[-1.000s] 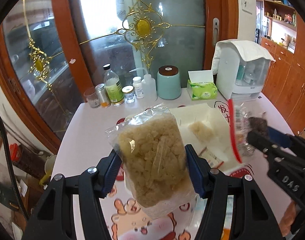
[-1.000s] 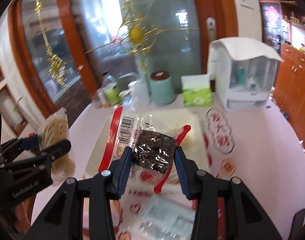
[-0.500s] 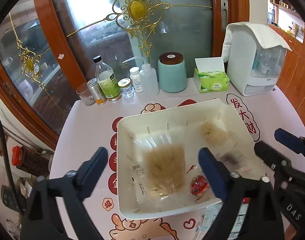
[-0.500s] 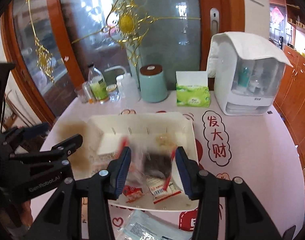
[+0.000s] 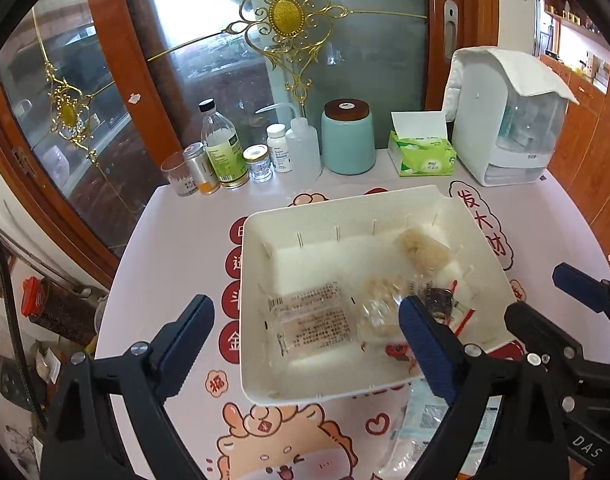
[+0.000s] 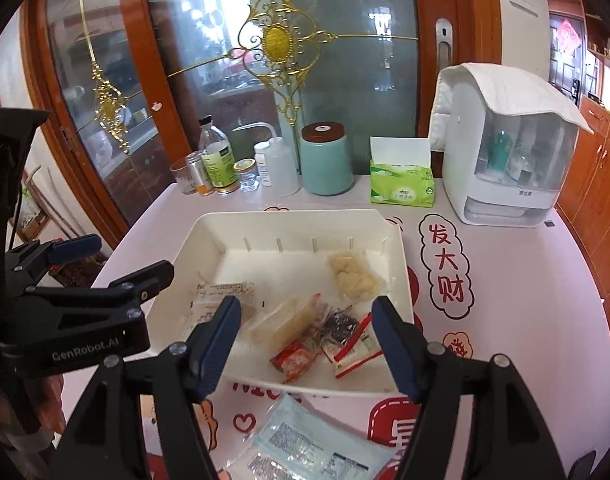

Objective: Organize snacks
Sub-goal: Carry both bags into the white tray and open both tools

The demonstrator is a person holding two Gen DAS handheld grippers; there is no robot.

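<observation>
Snacks now lie loose in the white tray (image 6: 399,248): the pale crumb bag (image 5: 379,304) I held a second ago and the dark red-striped packet (image 6: 339,326) have both dropped in. My left gripper (image 5: 305,340) gapes wide and empty; my right gripper (image 6: 305,334) is opening, gripping nothing I think. A blue-white packet (image 6: 301,444) lies on the table just outside; bottles (image 5: 221,148) and a tissue box (image 5: 423,156) stand behind.

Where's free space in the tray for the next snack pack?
In the white tray, the floor is bare along the far ribbed wall and in the far-left corner, left of the pale puffed snack bag. The near half is crowded: clear printed packet, tan cracker pack, red wrapper, dark snack pack.
</observation>
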